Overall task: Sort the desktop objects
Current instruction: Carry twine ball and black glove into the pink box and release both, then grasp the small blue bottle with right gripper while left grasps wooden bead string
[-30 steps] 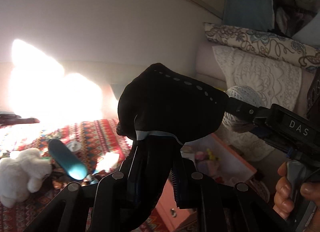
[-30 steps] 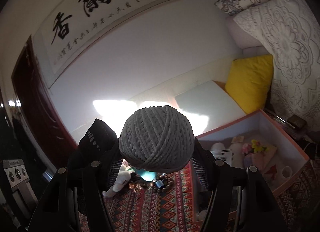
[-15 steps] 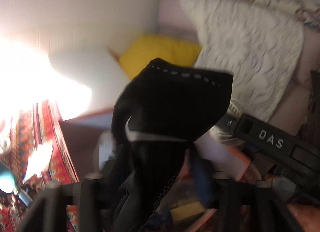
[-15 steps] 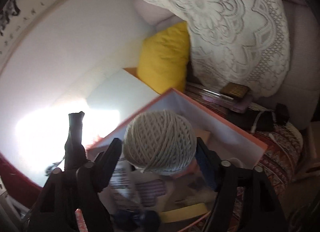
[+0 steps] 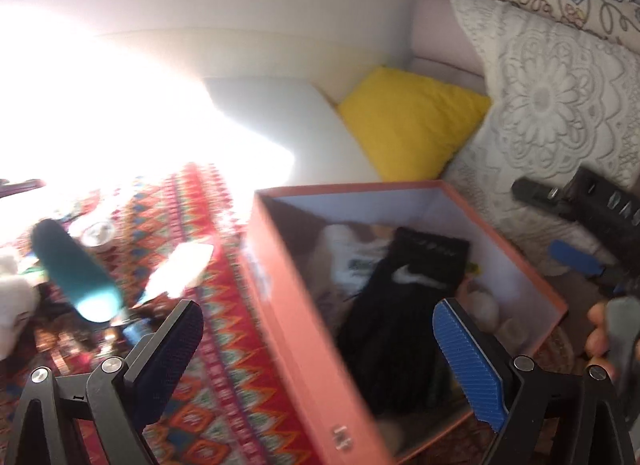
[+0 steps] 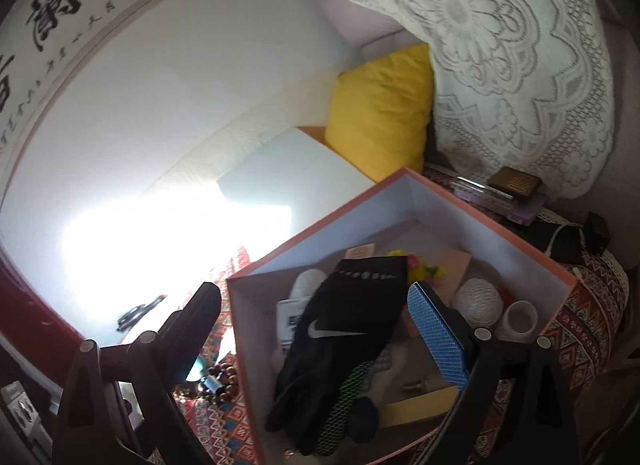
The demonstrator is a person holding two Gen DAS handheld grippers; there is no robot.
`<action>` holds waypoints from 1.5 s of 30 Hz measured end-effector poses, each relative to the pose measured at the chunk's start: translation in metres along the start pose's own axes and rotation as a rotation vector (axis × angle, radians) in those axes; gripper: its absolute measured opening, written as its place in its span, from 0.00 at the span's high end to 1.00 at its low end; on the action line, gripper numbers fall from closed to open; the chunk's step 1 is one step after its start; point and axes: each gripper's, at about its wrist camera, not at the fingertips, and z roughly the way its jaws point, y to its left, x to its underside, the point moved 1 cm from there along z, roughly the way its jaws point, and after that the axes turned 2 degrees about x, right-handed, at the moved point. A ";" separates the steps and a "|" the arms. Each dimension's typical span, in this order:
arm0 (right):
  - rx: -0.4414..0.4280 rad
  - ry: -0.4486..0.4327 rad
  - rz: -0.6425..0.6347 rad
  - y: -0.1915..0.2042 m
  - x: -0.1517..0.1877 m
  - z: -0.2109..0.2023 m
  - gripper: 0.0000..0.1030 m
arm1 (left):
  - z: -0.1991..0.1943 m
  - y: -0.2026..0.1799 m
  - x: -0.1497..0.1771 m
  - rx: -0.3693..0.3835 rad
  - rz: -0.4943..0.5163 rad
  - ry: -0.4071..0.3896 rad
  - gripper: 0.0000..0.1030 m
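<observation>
Left wrist view: left gripper (image 5: 320, 349) jaws spread wide, nothing between them. Black glove (image 5: 404, 305) lies inside the orange box (image 5: 288, 305), ahead of the jaws and nearer the blue-padded one. Teal cylinder (image 5: 74, 275) on the patterned cloth (image 5: 224, 385), off to the left; blurred.

Right wrist view: right gripper (image 6: 316, 329) jaws apart, empty. Glove (image 6: 340, 337) lies in the box (image 6: 400, 181) between and just beyond the jaws. Yarn ball (image 6: 478, 303) rests in the box, beyond the blue-padded jaw, beside a white roll (image 6: 520, 319).
</observation>
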 end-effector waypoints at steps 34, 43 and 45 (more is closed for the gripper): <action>-0.191 0.451 -0.308 0.162 0.096 0.213 0.75 | 0.080 0.184 0.090 -0.018 -0.234 0.151 0.06; -0.263 0.314 -0.198 0.134 0.035 0.157 0.75 | 0.198 0.179 0.080 -0.244 -0.097 0.293 0.02; -0.270 0.307 -0.193 0.132 0.030 0.153 0.75 | 0.202 0.174 0.073 -0.274 -0.104 0.301 0.15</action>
